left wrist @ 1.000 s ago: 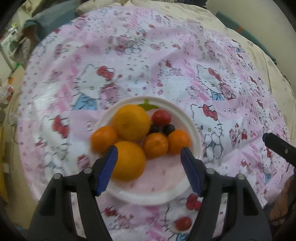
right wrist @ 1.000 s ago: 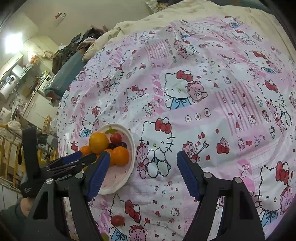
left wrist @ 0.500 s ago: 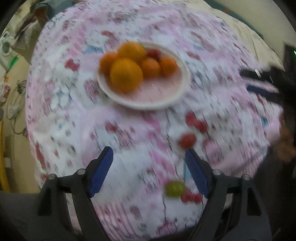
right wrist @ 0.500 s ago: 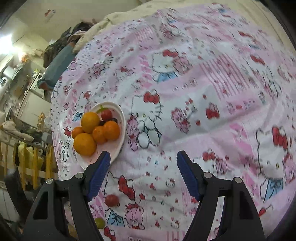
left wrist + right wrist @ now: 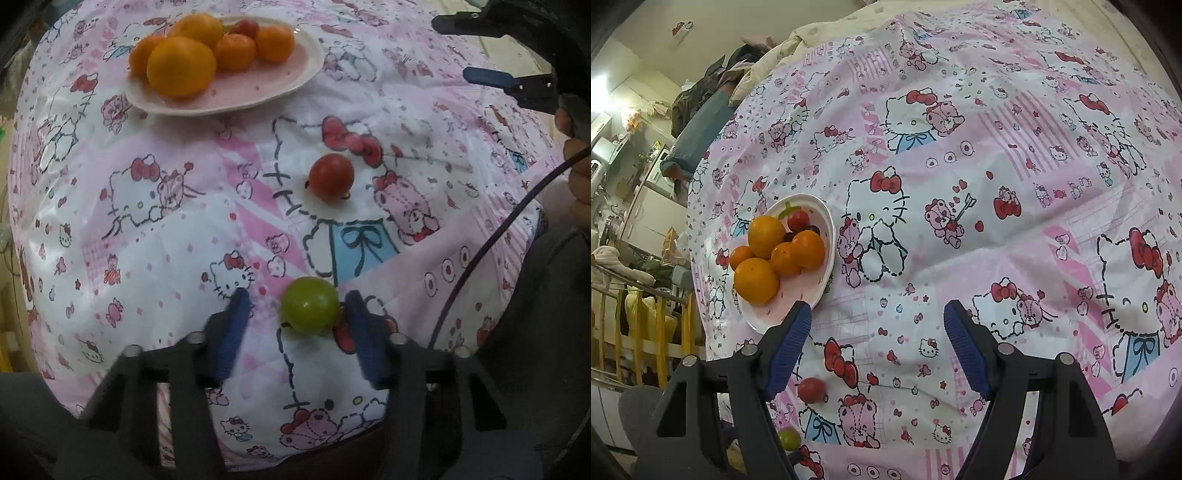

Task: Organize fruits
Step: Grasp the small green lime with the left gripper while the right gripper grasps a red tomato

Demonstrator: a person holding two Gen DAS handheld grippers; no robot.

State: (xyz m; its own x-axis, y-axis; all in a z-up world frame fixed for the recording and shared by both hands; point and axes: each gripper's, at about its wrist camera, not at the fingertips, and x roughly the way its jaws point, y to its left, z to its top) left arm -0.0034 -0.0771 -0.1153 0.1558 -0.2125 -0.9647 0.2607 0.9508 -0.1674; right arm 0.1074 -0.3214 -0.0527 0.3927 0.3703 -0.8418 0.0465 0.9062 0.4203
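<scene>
Across the whole frame spreads a cartoon-cat bedspread [image 5: 155, 229]; at upper left a white plate [image 5: 295, 79] holds oranges [image 5: 181, 66]. Mid-frame lies a red tomato [image 5: 331, 178]. Lower centre, the left gripper [image 5: 295, 317] is closing around a green tomato [image 5: 309, 304], pads not yet pressing. The right gripper [image 5: 877, 347] hangs released. Off-centre jaws could roll the fruit off the soft edge.

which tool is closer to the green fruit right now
Left. The left tool has the green fruit between its closing fingers. The right tool is open further up the cloth, nearer the plate.
</scene>
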